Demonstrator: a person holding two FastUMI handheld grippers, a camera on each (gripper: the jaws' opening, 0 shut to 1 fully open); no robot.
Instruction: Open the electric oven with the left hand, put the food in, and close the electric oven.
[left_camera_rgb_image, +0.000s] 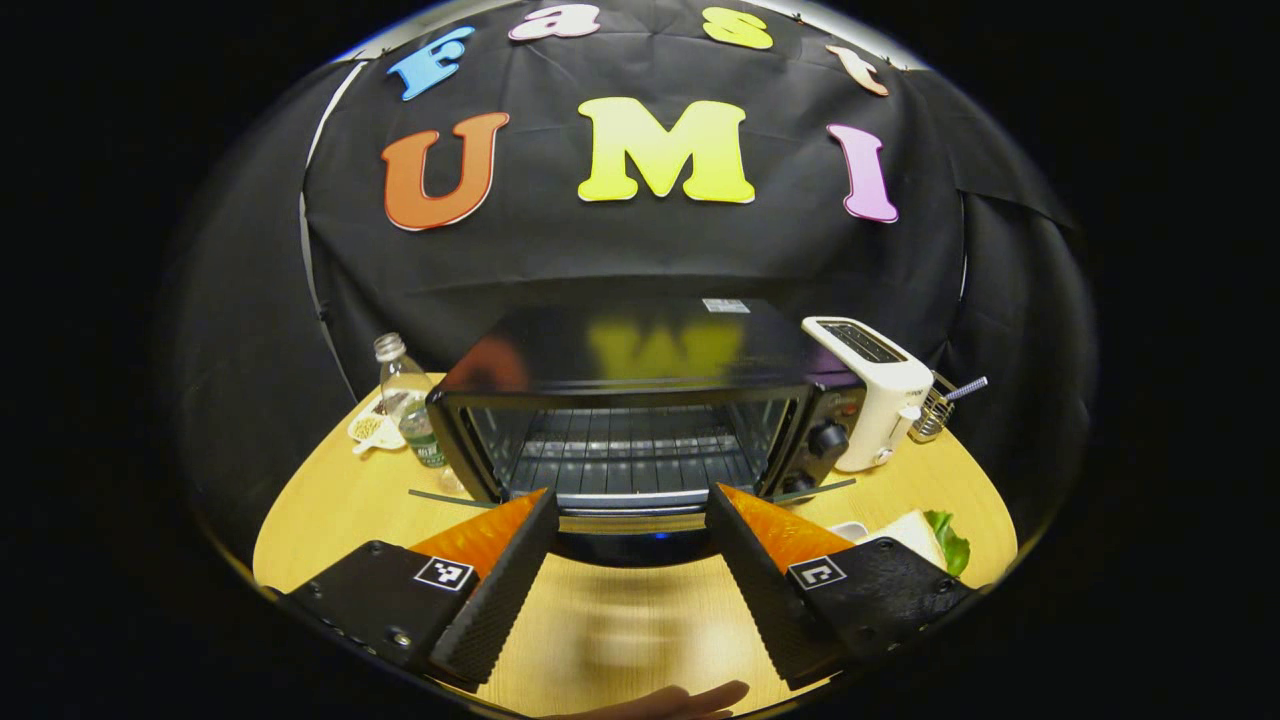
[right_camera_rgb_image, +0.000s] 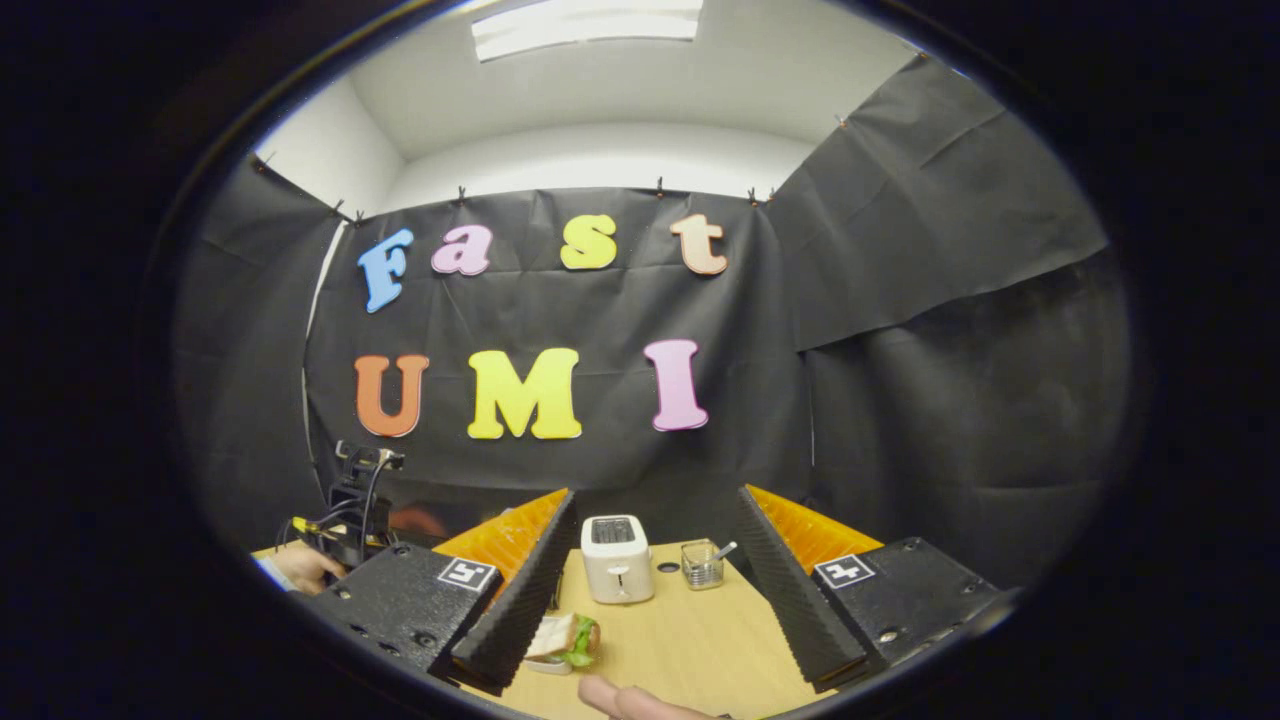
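Oven (left_camera_rgb_image: 630, 420) is the landmark: black electric oven on the wooden table (left_camera_rgb_image: 330, 510), door dropped open toward me, wire rack visible inside, cavity holds no food. My left gripper (left_camera_rgb_image: 632, 520) sits just in front of the oven's open door, fingers spread wide, nothing between them, not touching the oven as far as I can see. A fingertip (left_camera_rgb_image: 690, 700) of mine shows at the bottom edge, nearer than the oven.

Sandwich (left_camera_rgb_image: 925, 535), bread with green lettuce on a small white plate, lies on the table to the right of the oven front, just behind my left gripper's right finger. White toaster (left_camera_rgb_image: 870, 400) stands touching or just beside the oven's right side, cannot tell which. Wire holder (left_camera_rgb_image: 935, 410) with a utensil sits beyond the toaster. Clear bottle (left_camera_rgb_image: 405, 400) and a small white dish (left_camera_rgb_image: 372, 428) sit to the left of the oven.

My right gripper (right_camera_rgb_image: 648, 580) is held up, well to the right of the oven, fingers wide apart, holding nothing. Between its fingers I see the sandwich (right_camera_rgb_image: 565, 640) nearest, then the toaster (right_camera_rgb_image: 616, 560) and wire holder (right_camera_rgb_image: 703, 565). Black cloth wall behind the oven.
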